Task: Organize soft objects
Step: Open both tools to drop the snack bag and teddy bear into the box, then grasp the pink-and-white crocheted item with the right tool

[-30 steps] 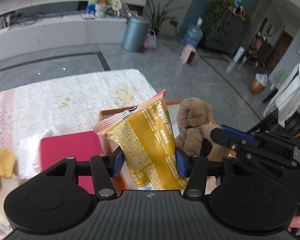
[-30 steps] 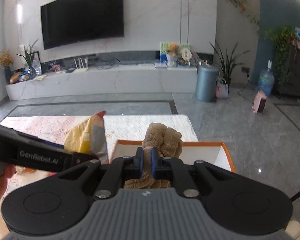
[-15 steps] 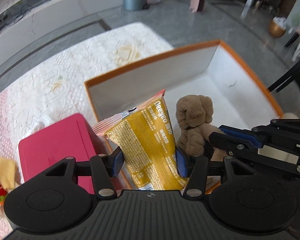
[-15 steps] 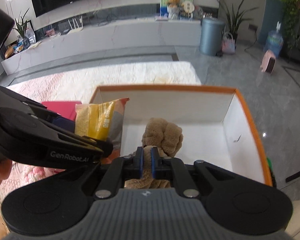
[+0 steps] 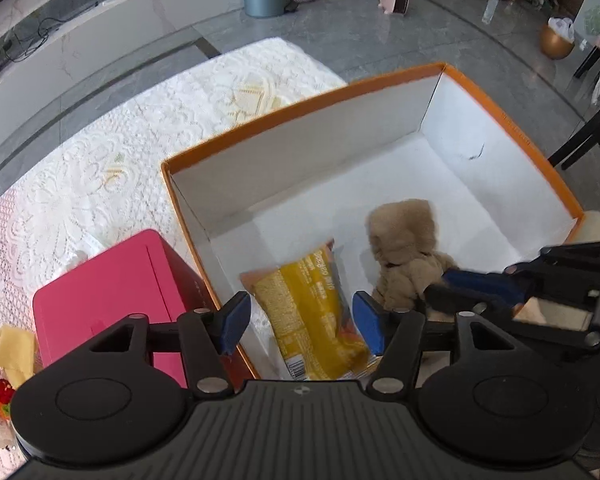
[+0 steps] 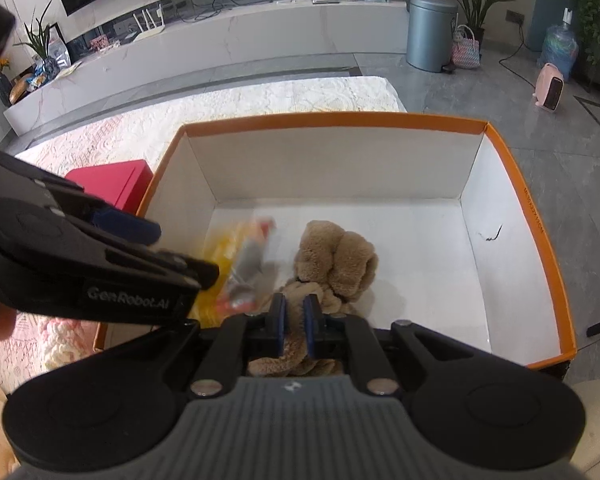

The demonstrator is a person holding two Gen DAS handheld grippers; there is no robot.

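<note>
The orange-rimmed box (image 5: 512, 128) fills the middle of both views, its white floor mostly bare. It looks like stiff card that should keep its shape whatever lands inside.

Lower centre in the right wrist view, the brown plush toy (image 6: 336, 256) slumps on the box floor. It is light, limp and squashy, so it will sag from any grip; a thick fold of the body is the safest place to pinch. The right gripper (image 6: 293, 326) has its narrow jaws just beginning to part, with a fold of plush still between the pads.

In the lower centre of the left wrist view, the yellow snack bag (image 5: 308, 312) lies in the box, blurred as if dropping. It seems light, crinkly, slippery and crushable; its sealed end is best to hold. The left gripper (image 5: 300, 324) is spreading wide, its pads clear of the bag.
</note>
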